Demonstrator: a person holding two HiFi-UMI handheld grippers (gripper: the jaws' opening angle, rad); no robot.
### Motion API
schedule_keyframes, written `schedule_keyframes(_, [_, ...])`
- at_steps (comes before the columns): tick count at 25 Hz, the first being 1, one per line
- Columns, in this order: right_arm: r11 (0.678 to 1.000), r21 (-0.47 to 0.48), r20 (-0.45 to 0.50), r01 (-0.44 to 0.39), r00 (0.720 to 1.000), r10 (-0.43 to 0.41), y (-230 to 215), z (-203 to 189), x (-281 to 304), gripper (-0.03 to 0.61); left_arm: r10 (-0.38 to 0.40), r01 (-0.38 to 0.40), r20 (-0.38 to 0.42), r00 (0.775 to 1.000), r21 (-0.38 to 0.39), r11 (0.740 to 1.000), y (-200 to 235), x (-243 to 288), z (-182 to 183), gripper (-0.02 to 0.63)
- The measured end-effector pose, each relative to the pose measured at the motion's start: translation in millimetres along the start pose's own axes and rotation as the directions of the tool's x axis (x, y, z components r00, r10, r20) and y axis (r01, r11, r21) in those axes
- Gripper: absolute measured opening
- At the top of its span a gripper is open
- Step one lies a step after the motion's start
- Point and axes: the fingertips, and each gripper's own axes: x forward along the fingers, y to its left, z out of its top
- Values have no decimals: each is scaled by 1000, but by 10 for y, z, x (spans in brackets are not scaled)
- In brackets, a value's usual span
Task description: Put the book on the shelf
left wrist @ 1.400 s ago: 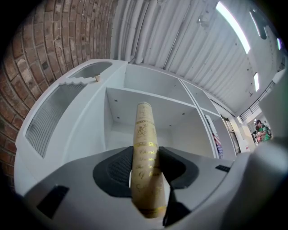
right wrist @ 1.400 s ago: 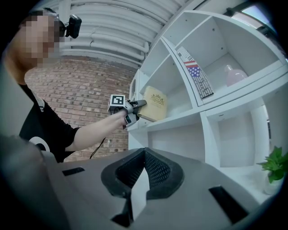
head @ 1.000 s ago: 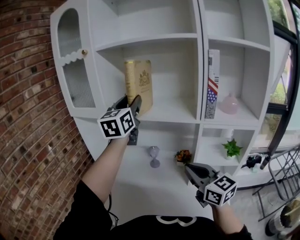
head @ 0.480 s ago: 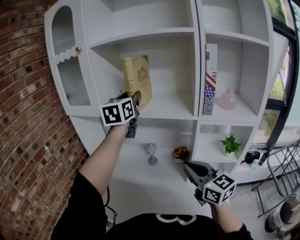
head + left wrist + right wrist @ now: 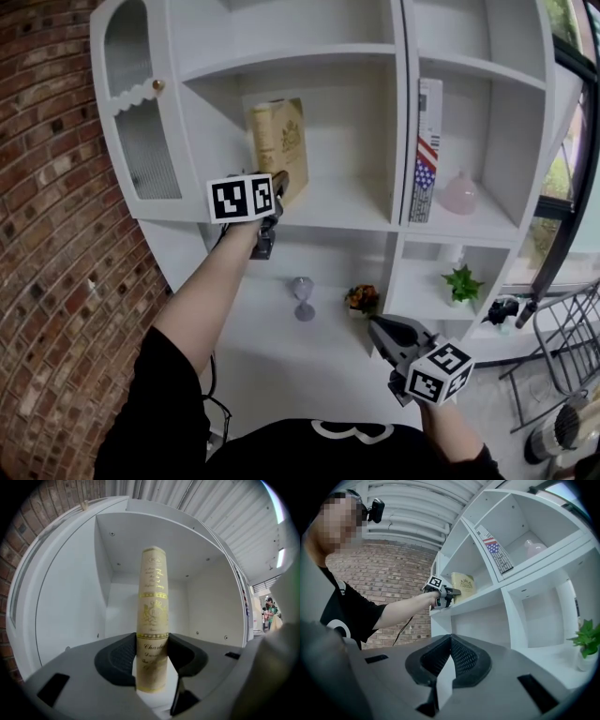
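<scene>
A tan book with gold print [image 5: 279, 145] stands upright in the left middle compartment of the white shelf [image 5: 347, 220]. My left gripper [image 5: 275, 185] reaches into that compartment at the book's lower end. In the left gripper view the spine [image 5: 152, 620] sits between the two dark pads, and my left gripper [image 5: 152, 657] is shut on it. My right gripper [image 5: 377, 328] hangs low at the right, away from the shelf. It [image 5: 450, 641] is shut, with nothing between its pads.
A flag-striped book [image 5: 427, 150] and a pink vase [image 5: 459, 195] occupy the right compartment. Below stand an hourglass [image 5: 302, 300], a small flower pot [image 5: 361, 298] and a green plant [image 5: 461, 281]. A brick wall [image 5: 47, 234] runs along the left; a metal rack [image 5: 572, 347] is at far right.
The left gripper has moved up and slightly right, still on the book in the compartment. The right gripper has barely moved.
</scene>
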Motion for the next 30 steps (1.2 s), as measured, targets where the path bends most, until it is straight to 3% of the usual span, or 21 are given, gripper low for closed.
schedule_keyframes(4, [1000,2,-8,0,1000,0,20,-17,-2,11,-15,15,-4,1000,-6,1000,0,-21,11,192])
schedule_keyframes(9, [1000,-10,-9,-6,1000,6,106,-30,-42,11,-64,64,20,998,-36,997,-50,-186,23,306])
schedule_keyframes(11, [1000,-11,-2,-13,1000,13,151,-18,-53,11,-90,91,35,995,-43,995,-81,-310,20,321])
schedule_keyframes(17, [999,1,22,-47,999,47,278,27,-114,11,-184,183,77,980,21,983,-375,-924,-154,327])
schedule_keyframes(21, [997,19,48,-81,996,80,357,85,-121,11,-306,305,71,949,25,952,-789,-1338,-444,276])
schedule_keyframes(26, [991,71,61,-111,992,107,493,18,-148,11,-446,455,106,889,-80,887,-1309,-1829,-939,136])
schedule_keyframes(30, [990,85,73,-115,991,109,526,-27,-161,11,-501,515,129,856,-133,847,-1584,-2083,-1231,96])
